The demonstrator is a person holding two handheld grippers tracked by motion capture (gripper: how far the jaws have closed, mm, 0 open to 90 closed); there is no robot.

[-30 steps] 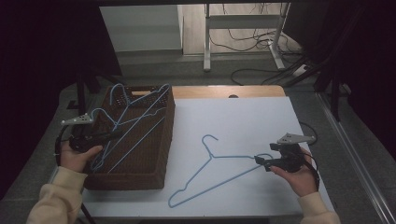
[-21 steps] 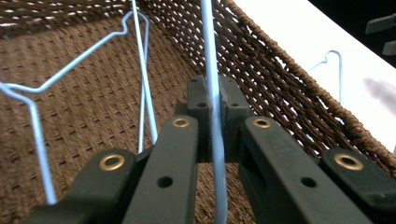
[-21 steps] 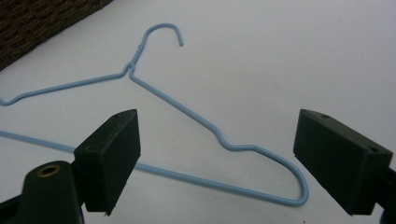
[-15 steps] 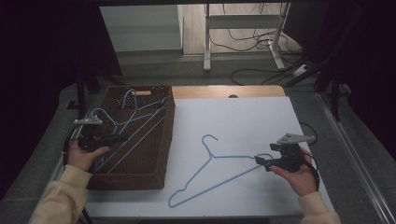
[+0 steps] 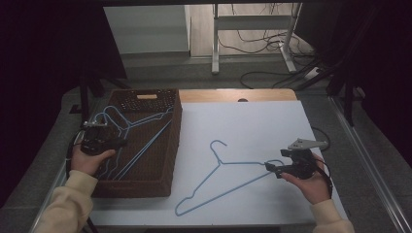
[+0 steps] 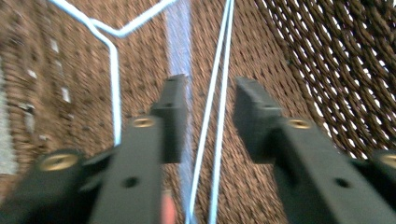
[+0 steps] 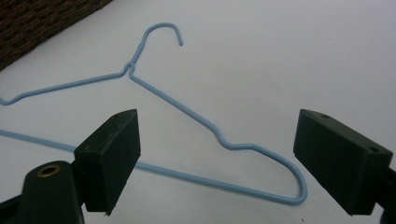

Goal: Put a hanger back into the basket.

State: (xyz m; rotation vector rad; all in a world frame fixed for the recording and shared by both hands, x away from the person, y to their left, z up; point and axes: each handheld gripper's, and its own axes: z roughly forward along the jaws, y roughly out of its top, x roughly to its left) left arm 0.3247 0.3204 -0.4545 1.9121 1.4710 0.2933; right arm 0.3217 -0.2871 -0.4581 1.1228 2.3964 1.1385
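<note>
Right gripper [image 5: 275, 170]: jaws spread wide, unloaded, flanking the end loop of the blue hanger [image 7: 219, 135] lying flat on the white desk [image 5: 252, 126]. Left gripper [image 6: 205, 121]: jaws have just been opening; two hanger wires [image 6: 217, 93] run between them unpinched, inside the wicker basket [image 5: 165, 145]. Judged step: picking another hanger from the basket; next, close squarely on one wire and lift.

Lab-like workroom, dark surround, floor cables [image 5: 272, 73], metal stand [image 5: 252, 36], white table [image 5: 262, 126]

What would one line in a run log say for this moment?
left gripper: jaws just opening, blue hangers in basket between them, unpinched | right gripper: open wide beside hanger lying on white table
</note>
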